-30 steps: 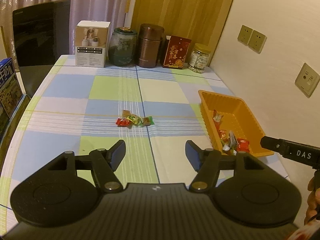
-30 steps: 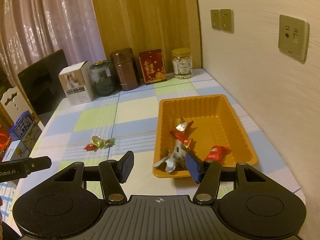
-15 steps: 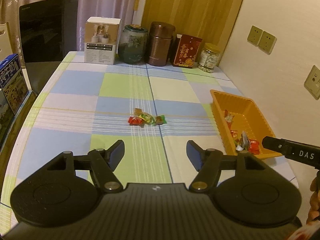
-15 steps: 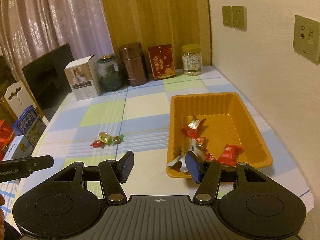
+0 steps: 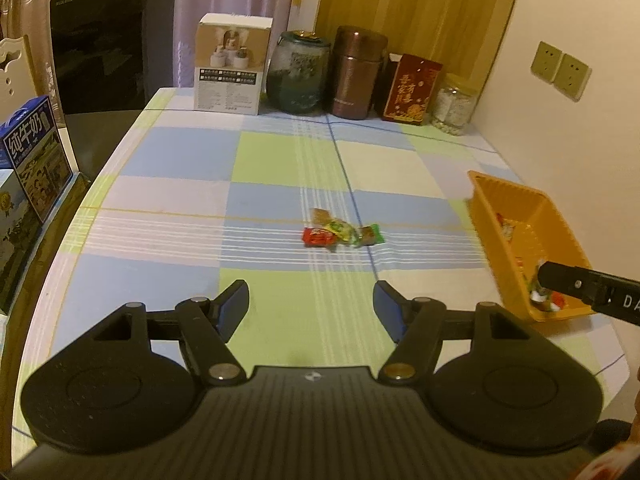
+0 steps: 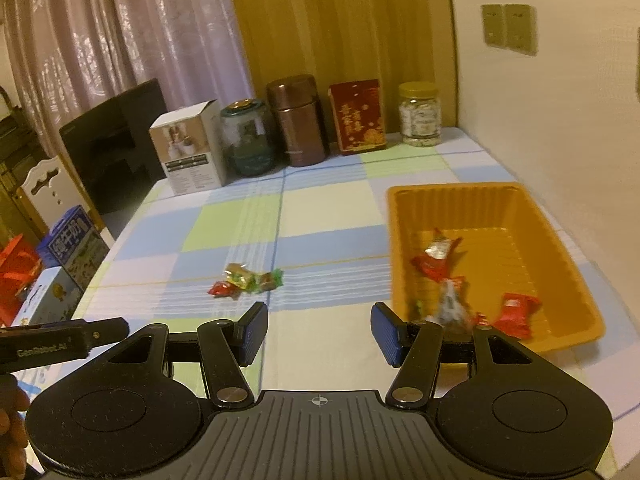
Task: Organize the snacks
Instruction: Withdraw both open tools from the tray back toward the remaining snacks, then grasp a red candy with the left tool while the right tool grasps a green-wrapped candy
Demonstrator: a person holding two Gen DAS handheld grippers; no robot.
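Note:
A small cluster of wrapped candies [image 5: 340,233] lies on the checked tablecloth [image 5: 200,152], red on the left, green and brown beside it. In the right wrist view the same candies [image 6: 246,280] lie left of an orange tray [image 6: 568,256] that holds several wrapped snacks [image 6: 440,256]. My left gripper [image 5: 311,308] hovers open over the cloth, short of the candies, with nothing between its fingers. My right gripper [image 6: 319,332] is open too and empty, its right finger [image 6: 386,334] by the tray's near left corner.
Along the back edge stand a white box [image 5: 232,64], a green glass jar [image 5: 298,74], a brown canister [image 5: 358,72], a red box [image 5: 412,88] and a clear jar [image 5: 454,104]. A milk carton [image 5: 34,156] sits beyond the left edge. The wall [image 6: 560,100] closes the right side.
Both grippers have shifted to the left over the table and sunk a little, so the candies and tray slid rightward in both views. Jaw openings look unchanged.

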